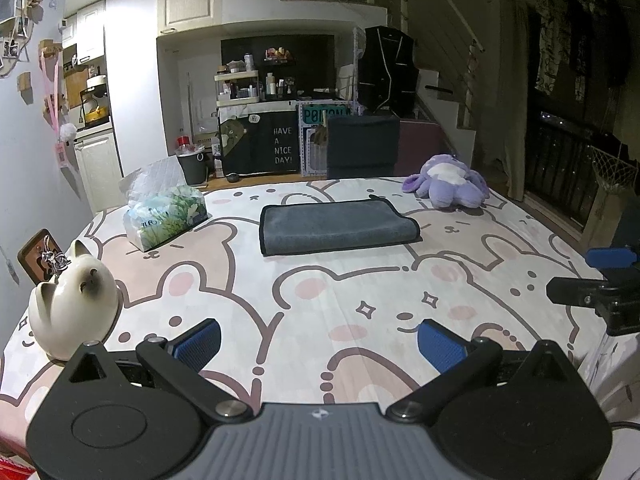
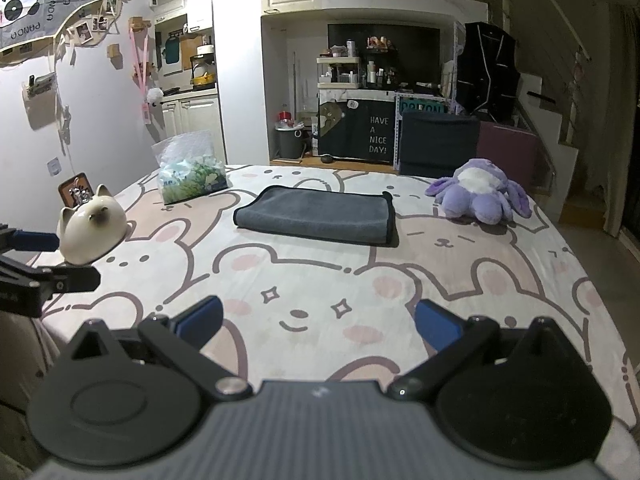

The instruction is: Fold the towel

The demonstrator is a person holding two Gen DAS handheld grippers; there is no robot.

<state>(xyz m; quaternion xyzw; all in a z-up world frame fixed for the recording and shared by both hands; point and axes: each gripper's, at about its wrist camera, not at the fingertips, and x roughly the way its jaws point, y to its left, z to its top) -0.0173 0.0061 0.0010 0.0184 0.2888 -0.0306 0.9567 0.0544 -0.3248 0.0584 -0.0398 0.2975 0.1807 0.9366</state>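
A grey towel (image 1: 336, 226) with a dark hem lies folded into a flat rectangle on the rabbit-print tablecloth (image 1: 320, 312), past the middle of the table. It also shows in the right wrist view (image 2: 316, 216). My left gripper (image 1: 320, 344) is open and empty, well short of the towel at the near edge. My right gripper (image 2: 318, 320) is open and empty, also near the front edge. The right gripper shows at the right edge of the left wrist view (image 1: 600, 280); the left gripper shows at the left edge of the right wrist view (image 2: 36, 260).
A white ceramic cat (image 1: 74, 304) stands at the near left, with a small framed picture (image 1: 36, 254) behind it. A tissue pack (image 1: 166, 216) lies at the far left. A purple plush toy (image 1: 448, 184) lies at the far right. Shelves and cabinets stand beyond the table.
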